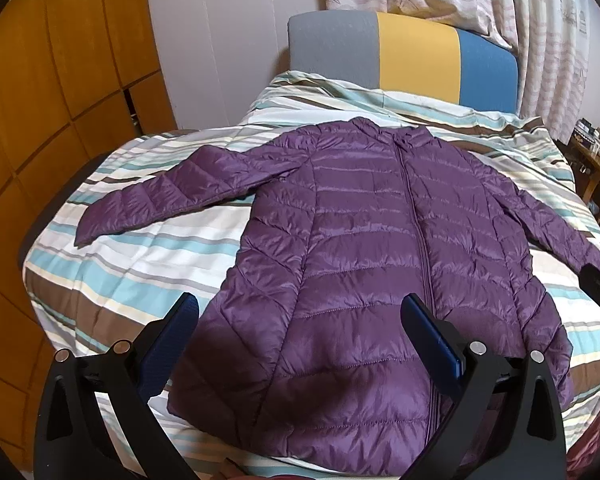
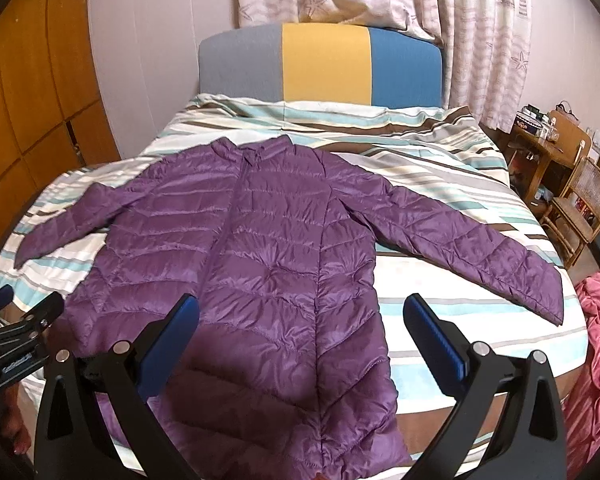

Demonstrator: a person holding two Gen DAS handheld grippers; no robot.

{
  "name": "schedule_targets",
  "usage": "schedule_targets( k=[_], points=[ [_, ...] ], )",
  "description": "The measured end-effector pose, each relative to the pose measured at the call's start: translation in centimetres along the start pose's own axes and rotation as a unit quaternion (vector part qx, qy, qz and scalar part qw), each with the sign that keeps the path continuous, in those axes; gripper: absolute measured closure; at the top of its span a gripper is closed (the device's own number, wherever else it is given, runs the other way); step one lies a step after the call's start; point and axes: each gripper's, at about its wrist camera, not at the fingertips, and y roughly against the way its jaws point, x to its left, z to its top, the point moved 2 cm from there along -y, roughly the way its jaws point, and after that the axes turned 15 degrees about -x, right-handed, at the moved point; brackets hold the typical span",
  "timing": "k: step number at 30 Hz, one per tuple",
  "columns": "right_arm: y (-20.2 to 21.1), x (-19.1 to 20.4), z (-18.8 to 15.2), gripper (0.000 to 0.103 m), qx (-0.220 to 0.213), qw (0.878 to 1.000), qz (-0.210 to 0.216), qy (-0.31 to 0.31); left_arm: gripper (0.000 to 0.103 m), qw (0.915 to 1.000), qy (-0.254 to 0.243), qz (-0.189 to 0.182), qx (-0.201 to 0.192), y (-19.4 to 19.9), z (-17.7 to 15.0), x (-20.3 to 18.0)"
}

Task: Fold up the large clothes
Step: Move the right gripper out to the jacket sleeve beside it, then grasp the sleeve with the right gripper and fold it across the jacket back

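A purple quilted puffer jacket [image 1: 364,248] is spread flat, sleeves out, on the striped bed quilt [image 1: 140,264]; the left gripper [image 1: 300,312] and right gripper [image 2: 300,312] are held above its hem, jaws released, nothing grasped.

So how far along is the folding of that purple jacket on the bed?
Done: the purple quilted puffer jacket lies flat, zipped, sleeves spread on the striped bedspread. In hand: nothing; the left gripper and right gripper hover open. Left: every fold.
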Motion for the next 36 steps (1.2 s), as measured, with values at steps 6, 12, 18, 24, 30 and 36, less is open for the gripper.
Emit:
schedule_targets(
  k=[6, 12, 18, 24, 30, 36],
  points=[
    [-0.1, -0.2, 0.0, 0.002, -0.002, 1.000, -0.012, 0.001, 0.003, 1.0000, 0.004, -0.004, -0.005, -0.3, 0.4, 0.1],
    [-1.0, -1.5, -0.1, 0.002, 0.008, 0.999, -0.037, -0.003, 0.003, 0.9999, 0.005, -0.009, -0.008, -1.4, 0.6, 0.0],
    [-1.7, -2.7, 0.0, 0.002, 0.011, 0.999, -0.040, -0.018, 0.003, 0.9998, 0.009, -0.015, -0.002, -2.6, 0.8, -0.3],
    [-4.8, -6.9, -0.8, 0.002, -0.011, 0.996, -0.038, -0.082, 0.003, 1.0000, 0.001, -0.001, 0.007, -5.8, 0.5, -0.1],
    [-9.7, -15.4, -3.9, 0.002, 0.044, 0.973, -0.105, -0.202, 0.003, 0.9989, -0.003, 0.025, 0.039, -10.3, -0.3, 1.1],
    [-11.1, -25.1, -7.2, 0.021, 0.027, 0.918, -0.142, -0.369, 0.003, 0.9973, -0.025, 0.057, 0.038, -14.0, -0.7, 1.9]
  ],
)
